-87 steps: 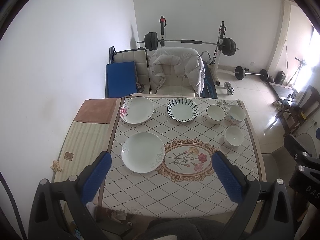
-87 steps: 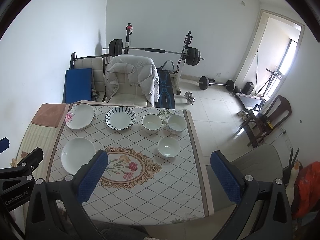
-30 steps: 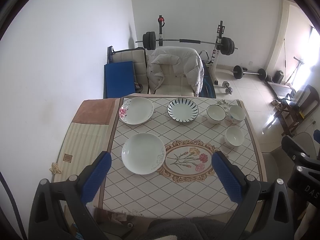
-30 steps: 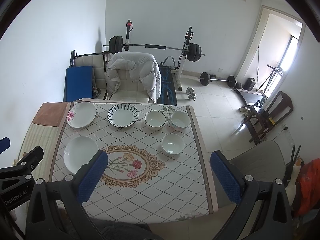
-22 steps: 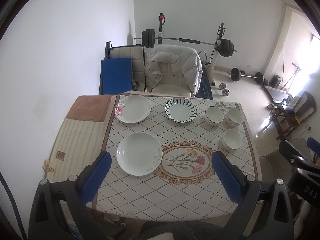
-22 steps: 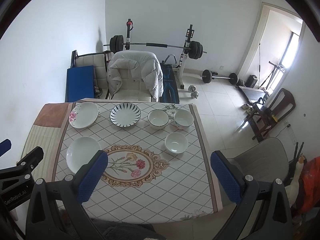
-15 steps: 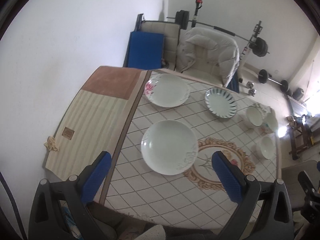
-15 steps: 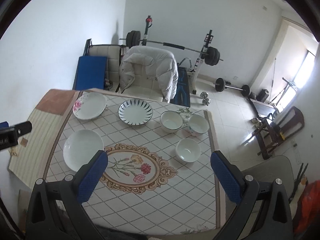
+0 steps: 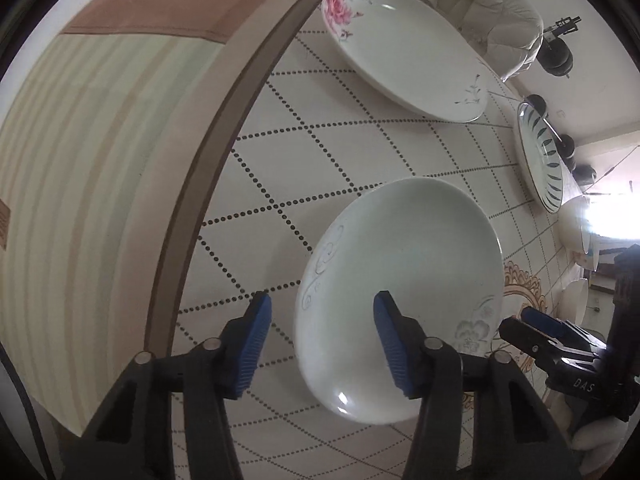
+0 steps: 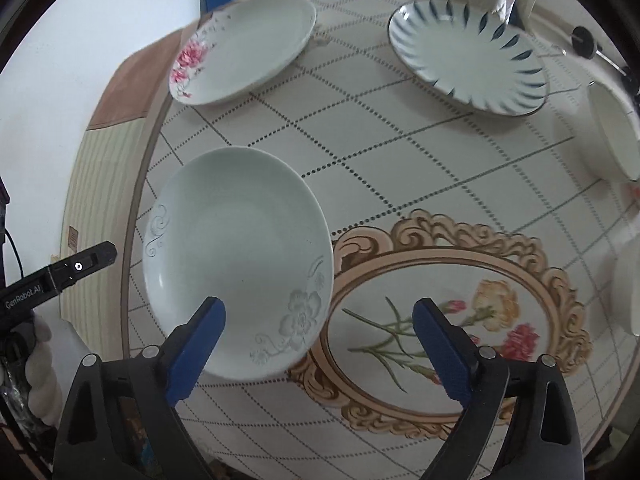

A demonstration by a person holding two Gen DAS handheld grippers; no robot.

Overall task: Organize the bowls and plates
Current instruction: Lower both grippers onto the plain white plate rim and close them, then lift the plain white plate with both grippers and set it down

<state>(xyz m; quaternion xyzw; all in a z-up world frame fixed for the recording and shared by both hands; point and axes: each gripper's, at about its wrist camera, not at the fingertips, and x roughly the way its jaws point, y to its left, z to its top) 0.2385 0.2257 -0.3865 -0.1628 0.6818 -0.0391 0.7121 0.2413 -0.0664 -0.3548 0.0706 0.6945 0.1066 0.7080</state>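
A plain white plate (image 9: 404, 280) (image 10: 236, 260) lies on the table's near left. My left gripper (image 9: 322, 320) is open low over it, one finger left of its rim and one over its bowl. My right gripper (image 10: 320, 320) is open, straddling the plate's near right rim. A pink-flower plate (image 9: 400, 44) (image 10: 244, 52) sits behind it. A blue-striped plate (image 9: 540, 156) (image 10: 468, 56) is further right. White bowls (image 9: 576, 224) (image 10: 612, 136) stand at the right.
The tablecloth (image 10: 400, 168) has a flower medallion (image 10: 440, 320) in the middle. A striped cloth (image 9: 80, 160) hangs off the table's left side. A chair with a white jacket (image 9: 488, 12) stands behind the table.
Both grippers have come down from high above the table to just over the plain white plate. The left gripper's jaws have narrowed.
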